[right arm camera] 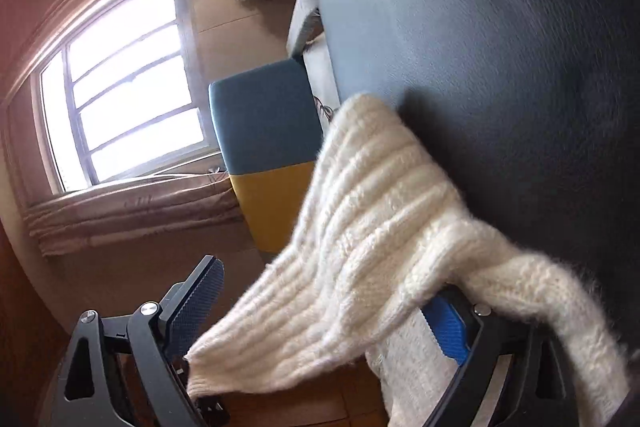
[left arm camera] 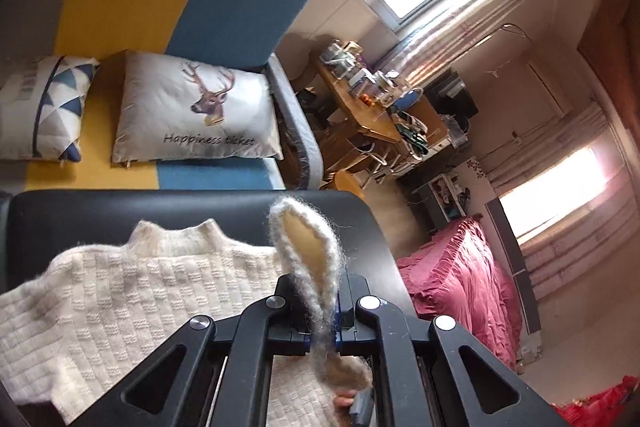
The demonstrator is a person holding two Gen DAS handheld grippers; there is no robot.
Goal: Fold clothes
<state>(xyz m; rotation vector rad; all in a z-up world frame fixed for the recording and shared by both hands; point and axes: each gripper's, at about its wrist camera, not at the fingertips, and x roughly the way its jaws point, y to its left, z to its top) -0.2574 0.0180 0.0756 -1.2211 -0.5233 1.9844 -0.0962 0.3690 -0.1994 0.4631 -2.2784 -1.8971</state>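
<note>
Dark table (left arm camera: 120,219) carries the cream sweater (left arm camera: 140,291); left gripper (left arm camera: 320,319) pinches its cuff, right gripper (right arm camera: 320,311) gapes wide around the sleeve, which may slide off.

1. A cuff (left arm camera: 306,247) of the cream knit sweater (left arm camera: 132,303) is pinched by the left gripper (left arm camera: 320,319), its jaws closed together.
2. The sweater is spread on the dark table (left arm camera: 120,211).
3. A deer-print pillow (left arm camera: 196,111) is seen on the sofa (left arm camera: 224,7) beyond.
</note>
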